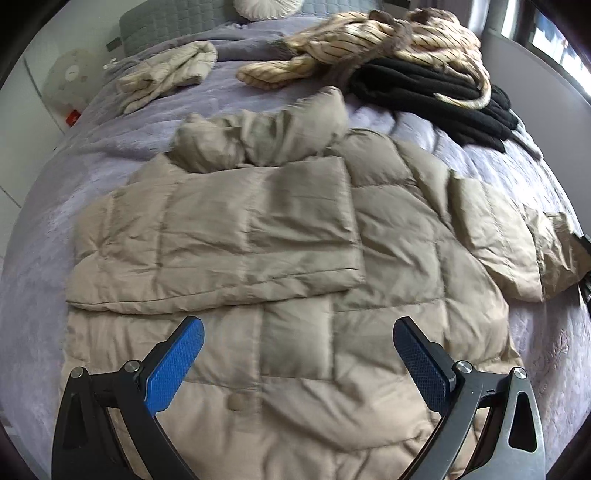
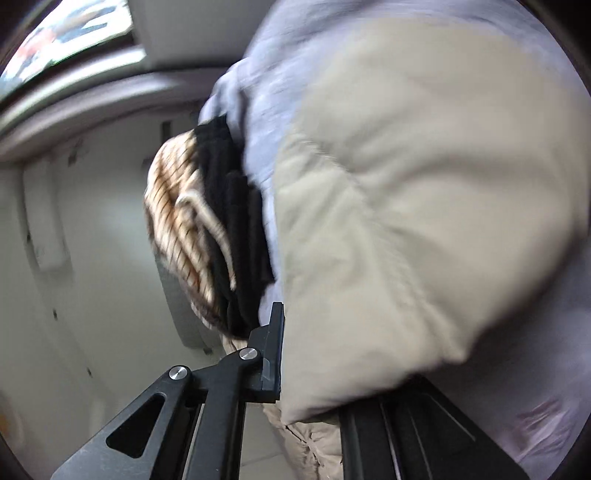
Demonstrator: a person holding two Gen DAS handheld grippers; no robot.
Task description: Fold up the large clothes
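A beige quilted puffer jacket (image 1: 295,258) lies spread on the purple bed cover. Its left sleeve (image 1: 221,232) is folded across the chest. Its right sleeve (image 1: 517,236) lies out to the right. My left gripper (image 1: 297,332) is open and empty, hovering over the jacket's lower part. In the blurred, tilted right wrist view, my right gripper (image 2: 310,365) is shut on the jacket's sleeve (image 2: 406,221), which bulges between the fingers. The right gripper shows at the far right edge of the left wrist view (image 1: 585,258).
At the far side of the bed (image 1: 110,140) lie a small beige garment (image 1: 170,74), a tan striped garment (image 1: 369,40) and a black garment (image 1: 443,96). A grey headboard (image 1: 177,22) and a white pillow are behind. A window is at the right.
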